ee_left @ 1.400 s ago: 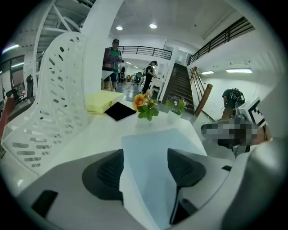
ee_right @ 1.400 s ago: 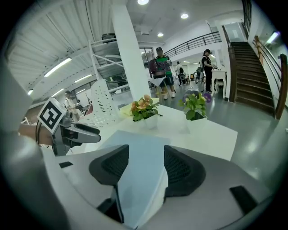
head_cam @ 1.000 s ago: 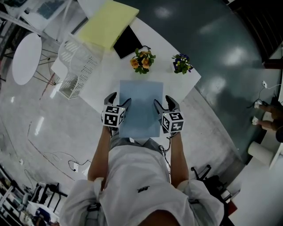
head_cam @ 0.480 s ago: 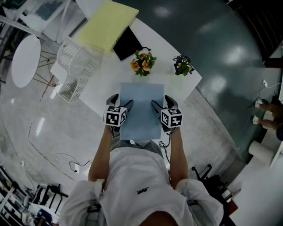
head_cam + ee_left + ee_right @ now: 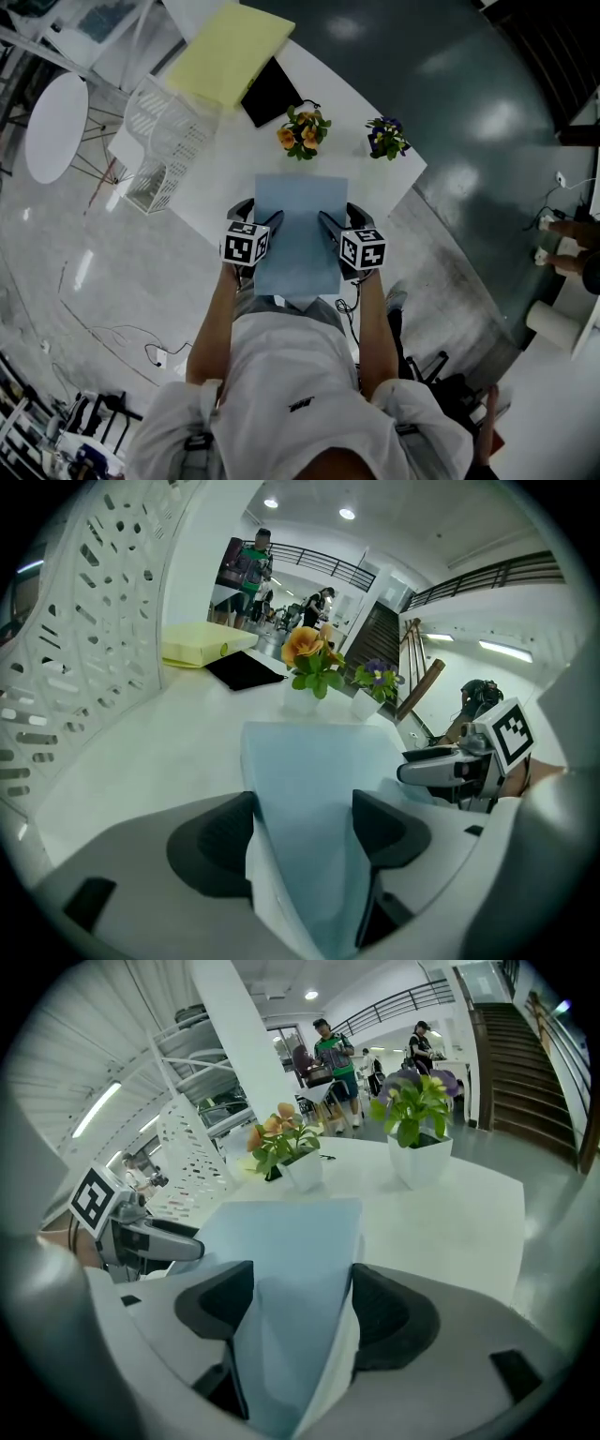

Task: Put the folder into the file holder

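Observation:
A light blue folder (image 5: 300, 230) lies flat on the white table (image 5: 384, 178), its near edge over the table's front. My left gripper (image 5: 258, 212) straddles its left edge and my right gripper (image 5: 339, 214) its right edge. In the left gripper view the folder (image 5: 319, 789) passes between the wide-apart pads of the left gripper (image 5: 302, 822), whose jaws are closing. The right gripper view shows the same: folder (image 5: 281, 1260) between the closing jaws of the right gripper (image 5: 300, 1307), pads not pressing. The white perforated file holder (image 5: 164, 141) stands at the table's left.
A yellow pad (image 5: 230, 52) and a black tablet-like item (image 5: 270, 89) lie at the far end. An orange-flower pot (image 5: 302, 129) and a purple-flower pot (image 5: 386, 136) stand just beyond the folder. A round white table (image 5: 56, 122) stands off to the left.
Both grippers have slid inward over the folder's side edges, and the right one has moved slightly forward. The folder stays flat on the table.

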